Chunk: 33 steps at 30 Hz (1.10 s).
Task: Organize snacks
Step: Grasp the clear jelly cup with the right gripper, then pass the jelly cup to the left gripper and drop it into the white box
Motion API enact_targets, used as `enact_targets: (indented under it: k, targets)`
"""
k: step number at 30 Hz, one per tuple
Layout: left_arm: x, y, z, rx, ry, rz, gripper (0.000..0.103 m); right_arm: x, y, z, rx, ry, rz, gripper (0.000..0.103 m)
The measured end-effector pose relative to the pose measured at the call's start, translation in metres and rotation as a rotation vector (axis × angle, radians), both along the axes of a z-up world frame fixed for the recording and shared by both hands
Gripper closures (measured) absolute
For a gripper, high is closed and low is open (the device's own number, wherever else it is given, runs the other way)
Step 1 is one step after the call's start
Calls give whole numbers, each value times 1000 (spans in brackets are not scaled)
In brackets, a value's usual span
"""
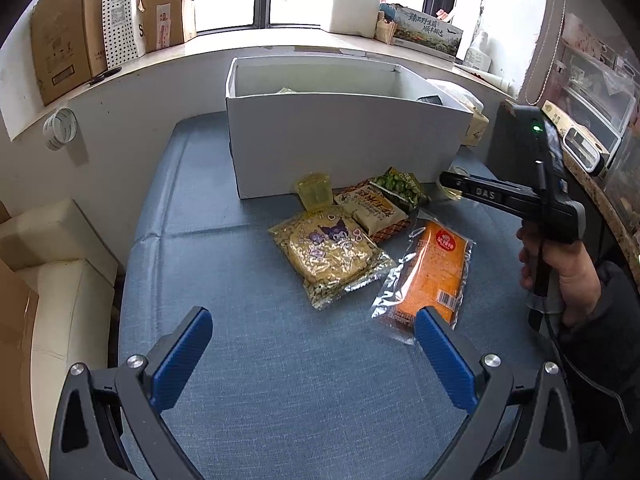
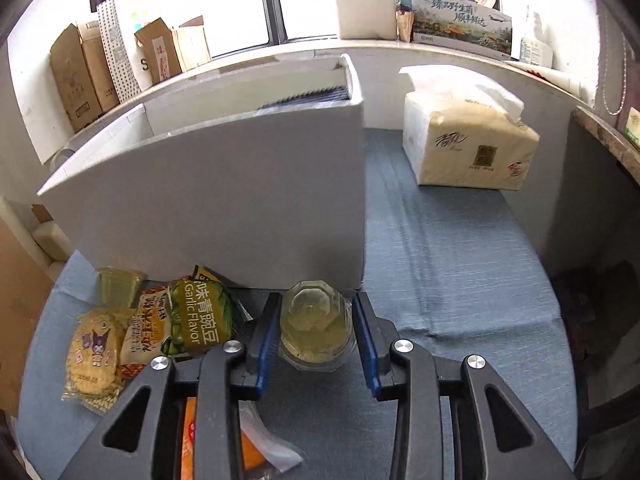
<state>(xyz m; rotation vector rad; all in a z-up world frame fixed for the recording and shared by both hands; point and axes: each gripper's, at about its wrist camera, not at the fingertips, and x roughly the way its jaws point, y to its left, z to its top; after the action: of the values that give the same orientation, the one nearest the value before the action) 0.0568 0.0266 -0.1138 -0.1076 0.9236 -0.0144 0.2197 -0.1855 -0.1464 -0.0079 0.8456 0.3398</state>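
Right gripper (image 2: 316,332) fingers are closed around the clear plastic jelly cup (image 2: 314,330), low over the blue cloth surface (image 2: 460,280) just before the white cardboard box (image 2: 240,188). Cup should be lifted level, squeezed lightly, cleared over the wall. Left gripper (image 1: 314,344) fingers are spread, empty.

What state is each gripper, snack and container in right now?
Left gripper: open, empty, above the mat.
Right gripper: fingers around the jelly cup, contact unclear.
Second jelly cup: on the mat, untouched.
White box: open-topped, upright.
Orange packet: sealed, lying flat.
Cookie bag: sealed, flat.
Tissue pack: opened, tissue protruding.
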Motion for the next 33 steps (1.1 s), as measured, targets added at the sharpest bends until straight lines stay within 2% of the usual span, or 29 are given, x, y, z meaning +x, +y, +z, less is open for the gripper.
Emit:
enact_targets:
  k: [3, 8, 11, 15, 17, 22, 24, 25, 26, 27, 28, 29, 33]
  targets:
    - [19, -2, 0, -18, -11, 26, 0, -17, -16, 15, 46, -24, -17, 65]
    - [62, -7, -6, 4, -20, 72, 0, -52, -39, 42, 115, -77, -14, 65]
    - [89, -10, -11, -31, -25, 93, 0, -67, -48, 54, 128, -97, -12, 65]
    - [125, -21, -23, 72, -17, 149, 0, -87, -59, 57, 156, -76, -21, 65]
    - [140, -24, -29, 72, -24, 150, 0, -92, -62, 56, 152, -71, -15, 65]
    - [167, -25, -49, 81, 37, 179, 1, -102, -70, 50, 170, -52, -17, 65]
    - [171, -27, -56, 92, 52, 175, 9, -103, -73, 48, 176, -50, -25, 65]
    - [174, -26, -58, 82, 52, 166, 17, -103, -74, 47, 179, -47, -30, 65]
    - [175, -25, -58, 62, 44, 161, 29, -103, -76, 47, 182, -47, -35, 65]
    - [177, -23, -60, 69, 59, 172, 36, -103, -76, 47, 186, -47, -39, 65]
    - [178, -22, -62, 85, 78, 188, 48, -103, -76, 48, 188, -45, -37, 65]
    - [178, -20, -63, 72, 79, 189, 51, -103, -76, 48, 188, -46, -35, 65]
    - [170, -15, -60, 44, 58, 176, 51, -105, -71, 51, 176, -57, -21, 65]
